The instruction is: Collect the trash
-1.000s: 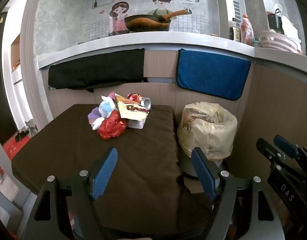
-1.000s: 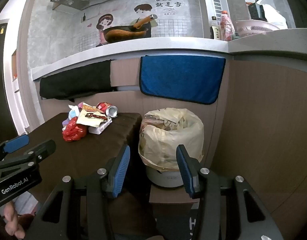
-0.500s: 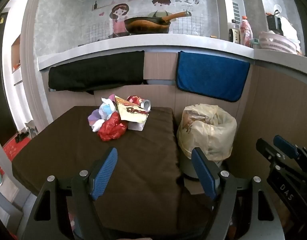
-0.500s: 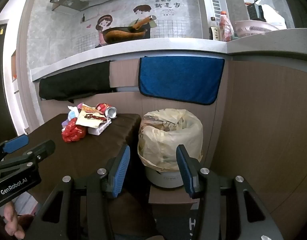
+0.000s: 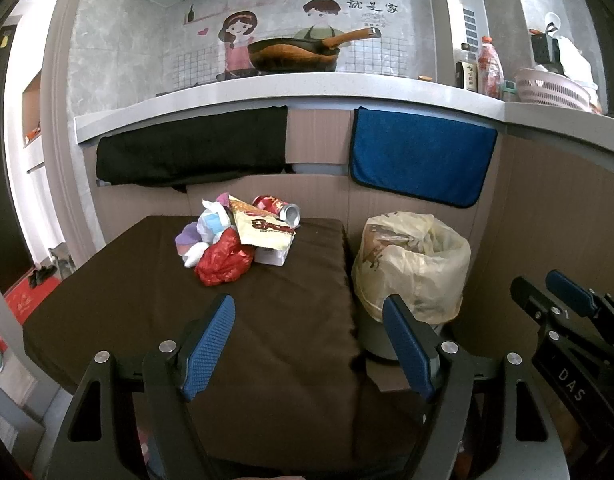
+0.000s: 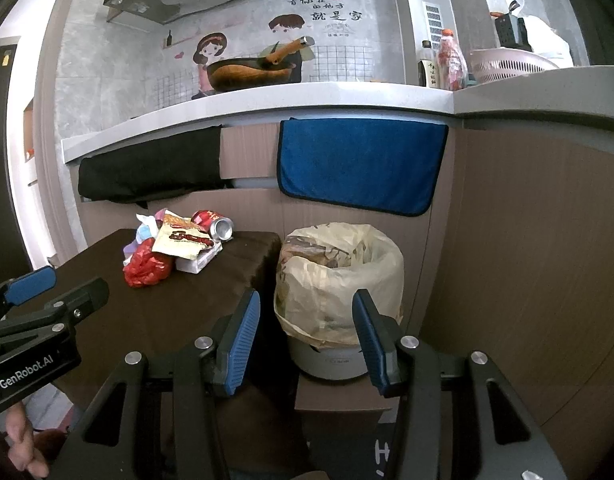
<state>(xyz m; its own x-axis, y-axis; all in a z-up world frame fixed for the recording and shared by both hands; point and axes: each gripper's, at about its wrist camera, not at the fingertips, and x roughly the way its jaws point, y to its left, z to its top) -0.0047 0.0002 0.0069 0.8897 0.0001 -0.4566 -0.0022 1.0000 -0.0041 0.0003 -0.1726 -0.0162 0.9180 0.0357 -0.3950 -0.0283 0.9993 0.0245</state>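
Left wrist view: left gripper [image 5: 309, 342] spread wide with nothing between the blue pads, hanging over the near part of the dark brown cloth-covered table [image 5: 107, 280]. Ahead of it and well apart, toward the far edge: a heap of trash [image 5: 237, 236], made up of a crumpled red plastic bag [image 5: 223, 262], a yellow snack wrapper [image 5: 263, 230], a red drink can lying on its side [image 5: 275, 208], a small white box [image 5: 271, 255] and some pale wads of paper or plastic. Probably piled together so that each piece can be picked off one by one.

Ahead and to the right, just beside the table's edge: a round grey bin lined with a pale yellowish plastic bag [image 5: 413, 264], mouth open upward, set close, likely to keep the carry from heap to bin short.

Right wrist view: right gripper [image 6: 307, 338] likewise wide and empty, aimed at that bin [image 6: 339, 276], heap [image 6: 175, 246] off to its left. Nothing gripped yet, so collecting seemingly not begun; reaching forward to the heap judged the next step.
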